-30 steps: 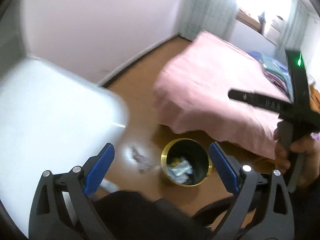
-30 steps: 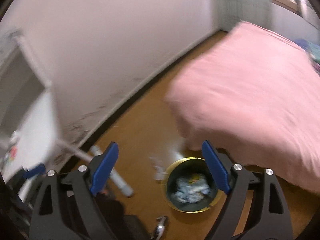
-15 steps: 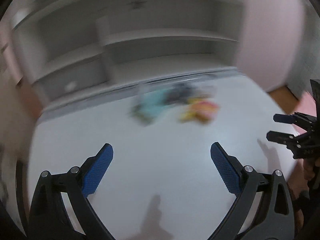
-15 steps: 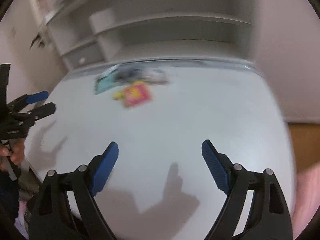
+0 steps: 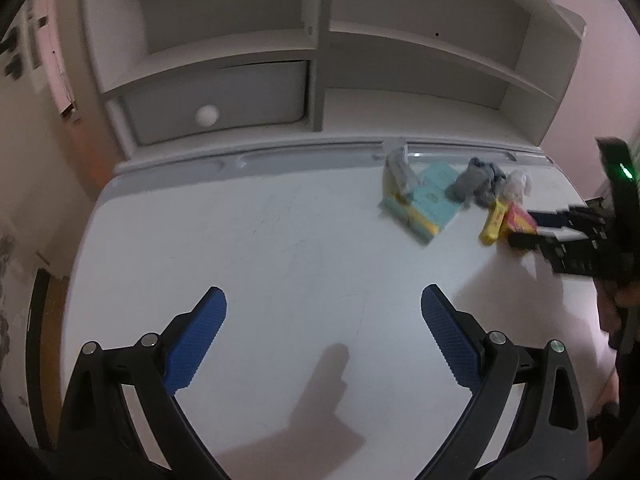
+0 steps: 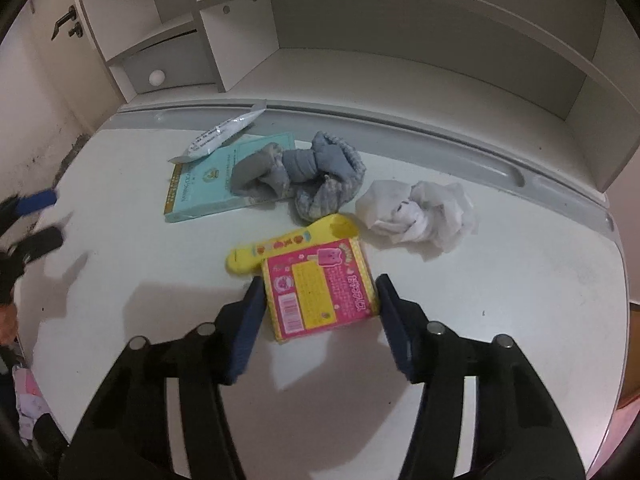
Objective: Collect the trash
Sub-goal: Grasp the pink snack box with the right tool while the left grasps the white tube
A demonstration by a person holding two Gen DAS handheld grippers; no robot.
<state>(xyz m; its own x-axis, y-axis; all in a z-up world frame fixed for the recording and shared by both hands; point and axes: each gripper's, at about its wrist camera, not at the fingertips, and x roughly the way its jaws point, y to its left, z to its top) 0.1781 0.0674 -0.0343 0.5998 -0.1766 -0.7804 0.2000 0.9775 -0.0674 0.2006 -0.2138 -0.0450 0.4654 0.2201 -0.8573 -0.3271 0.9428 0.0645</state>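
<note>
Trash lies on the white desk (image 6: 520, 320). Nearest, one pink-and-yellow box (image 6: 320, 292) sits between the right gripper (image 6: 320, 300) pads, whose jaws have just been closing; whether they press it is unclear. The left gripper (image 5: 324, 340) gapes over bare desk. Beyond: one yellow wrapper (image 6: 288, 246), one crumpled tissue (image 6: 420, 212), one grey sock bundle (image 6: 308, 176) partly covering one teal book (image 6: 200, 184), and one white sachet (image 6: 224, 136).

Left tool (image 6: 30, 220) motion-blurred, cut by frame edge; box print illegible.
</note>
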